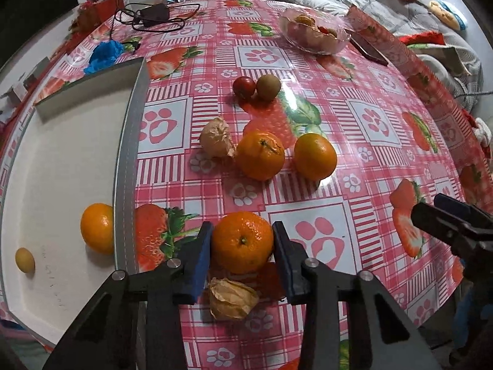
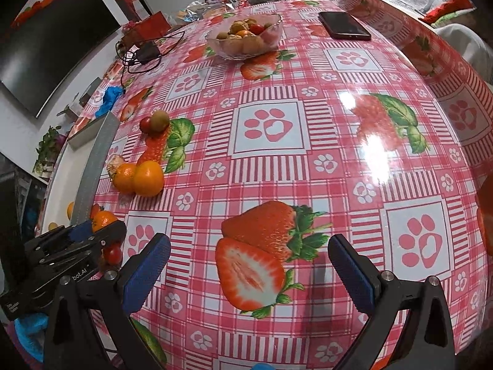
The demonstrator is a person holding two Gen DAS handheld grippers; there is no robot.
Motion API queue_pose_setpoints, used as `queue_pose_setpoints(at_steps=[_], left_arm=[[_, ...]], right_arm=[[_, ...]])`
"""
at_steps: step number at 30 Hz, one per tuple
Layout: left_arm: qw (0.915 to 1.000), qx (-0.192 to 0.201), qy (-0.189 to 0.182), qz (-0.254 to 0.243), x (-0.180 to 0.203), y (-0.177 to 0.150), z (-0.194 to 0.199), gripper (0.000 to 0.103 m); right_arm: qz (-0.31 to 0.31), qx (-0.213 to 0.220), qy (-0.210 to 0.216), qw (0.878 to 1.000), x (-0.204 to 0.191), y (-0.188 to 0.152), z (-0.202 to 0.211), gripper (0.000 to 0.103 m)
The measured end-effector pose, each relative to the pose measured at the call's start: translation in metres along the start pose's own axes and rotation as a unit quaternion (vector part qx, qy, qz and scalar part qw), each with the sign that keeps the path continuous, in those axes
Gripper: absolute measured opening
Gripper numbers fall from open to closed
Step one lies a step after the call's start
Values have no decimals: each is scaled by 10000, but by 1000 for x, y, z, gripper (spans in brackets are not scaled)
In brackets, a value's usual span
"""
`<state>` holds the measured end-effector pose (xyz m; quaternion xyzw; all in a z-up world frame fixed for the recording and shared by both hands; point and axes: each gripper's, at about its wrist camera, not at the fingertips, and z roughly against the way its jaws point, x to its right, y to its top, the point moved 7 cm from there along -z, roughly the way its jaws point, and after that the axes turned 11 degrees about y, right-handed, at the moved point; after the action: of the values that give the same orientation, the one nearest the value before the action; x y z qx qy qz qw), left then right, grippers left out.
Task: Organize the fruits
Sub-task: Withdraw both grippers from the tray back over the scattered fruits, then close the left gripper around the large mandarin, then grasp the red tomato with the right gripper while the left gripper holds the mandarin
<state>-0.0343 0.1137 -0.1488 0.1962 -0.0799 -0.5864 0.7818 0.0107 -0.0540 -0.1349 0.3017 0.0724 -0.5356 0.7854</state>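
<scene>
My left gripper (image 1: 242, 242) is shut on a mandarin (image 1: 242, 242), its blue pads touching both sides, just above the tablecloth. A husked physalis (image 1: 231, 299) lies under the jaws. Ahead lie two more oranges (image 1: 260, 155) (image 1: 315, 156), a peeled mandarin (image 1: 216, 137), a red tomato (image 1: 244, 86) and a brown kiwi-like fruit (image 1: 268, 87). The white tray (image 1: 61, 160) on the left holds an orange (image 1: 97, 228) and a small yellow fruit (image 1: 25, 259). My right gripper (image 2: 249, 269) is open and empty over a printed strawberry.
A glass bowl (image 2: 245, 35) of mixed fruit stands at the far side. A phone (image 2: 343, 25) lies to its right. A black charger with cable (image 1: 152, 15) and a blue crumpled cloth (image 1: 103, 55) lie beyond the tray. The table edge curves away on the right.
</scene>
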Motion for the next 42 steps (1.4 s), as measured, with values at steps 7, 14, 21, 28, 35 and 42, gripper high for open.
queue_pose_setpoints(at_steps=[7, 14, 21, 28, 35, 42], left_arm=[[9997, 167, -41, 169, -11, 1, 12, 42], [9985, 425, -145, 307, -21, 4, 32, 42], [9966, 565, -251, 538, -36, 1, 48, 42], [9949, 741, -138, 670, -53, -5, 59, 42], [9941, 675, -97, 847, -69, -16, 57, 42], [9932, 638, -56, 969, -79, -21, 56, 42]], right_arm=[[162, -81, -28, 9998, -13, 3, -9, 103], [461, -300, -209, 9983, -25, -2, -27, 103], [954, -398, -710, 9921, -31, -11, -38, 103], [1499, -464, -245, 9873, -67, -31, -43, 103], [2379, -495, -199, 9698, -107, -51, -58, 103], [2725, -392, 10, 9614, -138, -48, -69, 74]])
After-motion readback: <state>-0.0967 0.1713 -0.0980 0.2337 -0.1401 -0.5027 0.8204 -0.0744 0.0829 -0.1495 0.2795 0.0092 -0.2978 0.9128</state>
